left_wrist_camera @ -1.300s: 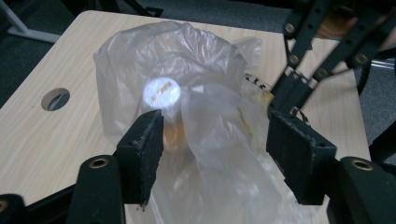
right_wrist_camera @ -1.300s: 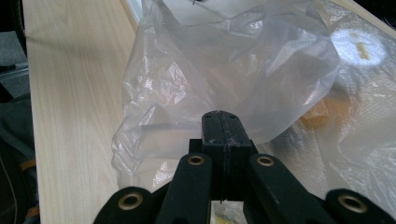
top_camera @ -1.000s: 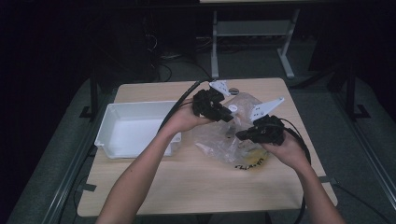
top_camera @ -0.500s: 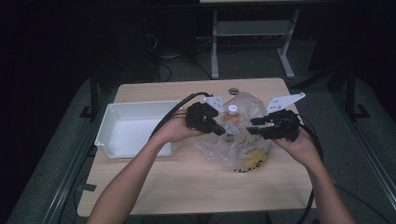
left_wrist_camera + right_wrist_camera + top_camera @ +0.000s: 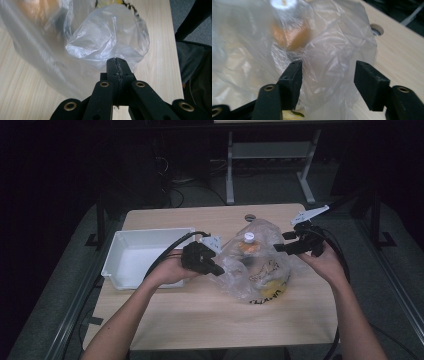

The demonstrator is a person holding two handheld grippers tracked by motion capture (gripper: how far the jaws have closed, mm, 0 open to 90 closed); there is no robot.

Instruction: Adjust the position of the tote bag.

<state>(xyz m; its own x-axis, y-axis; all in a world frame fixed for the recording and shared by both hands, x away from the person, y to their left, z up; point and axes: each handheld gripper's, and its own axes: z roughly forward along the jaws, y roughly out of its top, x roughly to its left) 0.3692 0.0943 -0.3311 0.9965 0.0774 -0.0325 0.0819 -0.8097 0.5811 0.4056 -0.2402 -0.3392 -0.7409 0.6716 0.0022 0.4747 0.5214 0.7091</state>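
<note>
A clear plastic bag (image 5: 260, 270) lies in the middle of the wooden table (image 5: 200, 320). Inside it are a bottle with a white cap (image 5: 248, 237) and orange contents, plus something yellow. My left gripper (image 5: 219, 270) is at the bag's left side; in the left gripper view it (image 5: 117, 62) is shut on the bag's film (image 5: 100, 37). My right gripper (image 5: 280, 248) is at the bag's right side. Its jaws have just been opening, and in the right gripper view it (image 5: 328, 75) stands open with loose film (image 5: 332, 45) between the pads, which do not press it.
A white tray (image 5: 116, 270) sits at the table's left, beside my left hand. A round hole (image 5: 249, 217) is in the tabletop behind the bag. The table's right edge is close to my right hand. A metal desk frame (image 5: 230, 165) stands beyond the table.
My left gripper moved left and toward the person, closing on the bag's film. My right gripper let go of the bag, opened and moved right and away.
</note>
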